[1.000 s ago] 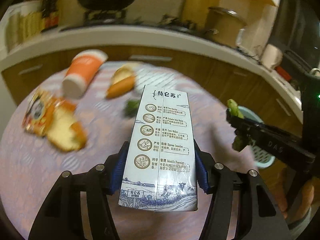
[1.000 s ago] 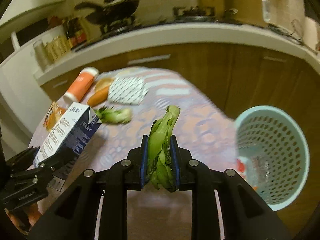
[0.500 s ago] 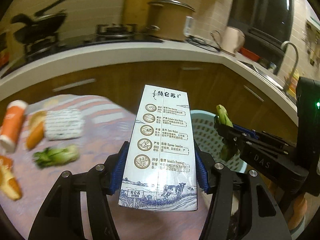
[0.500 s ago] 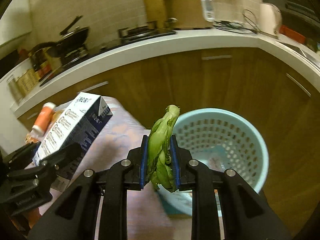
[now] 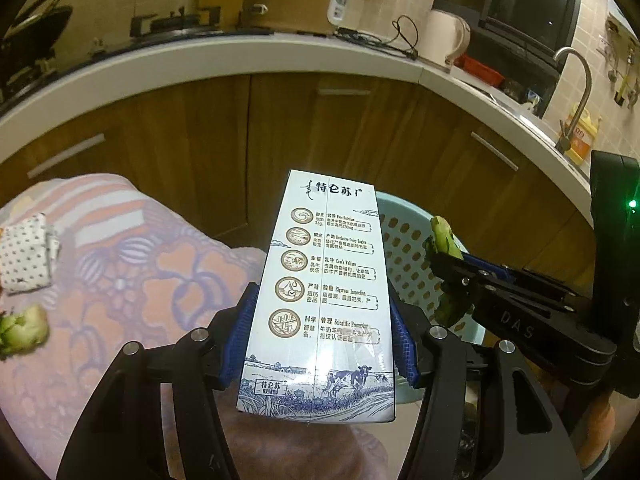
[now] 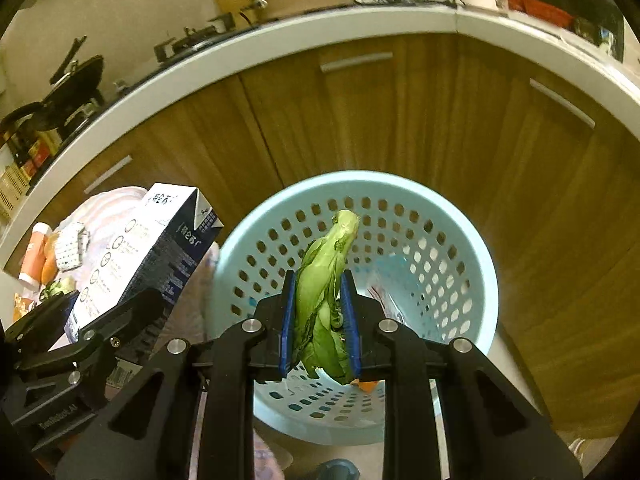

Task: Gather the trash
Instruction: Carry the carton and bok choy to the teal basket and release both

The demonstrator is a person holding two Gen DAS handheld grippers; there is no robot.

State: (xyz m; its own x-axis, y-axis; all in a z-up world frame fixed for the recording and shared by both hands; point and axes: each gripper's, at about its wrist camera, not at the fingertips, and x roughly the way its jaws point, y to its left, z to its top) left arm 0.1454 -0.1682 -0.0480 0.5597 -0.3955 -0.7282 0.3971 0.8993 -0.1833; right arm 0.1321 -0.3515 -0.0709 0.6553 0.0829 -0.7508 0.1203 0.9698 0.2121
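Kitchen cabinets [image 6: 360, 120] behind basket [image 6: 480, 264] | left hand-held gripper [image 5: 324, 344] pinching carton [image 5: 324, 280] | right hand-held gripper [image 6: 318, 320] pinching greens [image 6: 324, 288]

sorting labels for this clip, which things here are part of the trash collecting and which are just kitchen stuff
Part of the job:
- milk carton in left claw
- green vegetable in right claw
- blue basket
- vegetable scrap on the table

Just lying about:
- kettle
- faucet
- wok

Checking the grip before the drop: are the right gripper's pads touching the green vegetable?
Touching. The right wrist view shows both blue pads pressed against the green vegetable.
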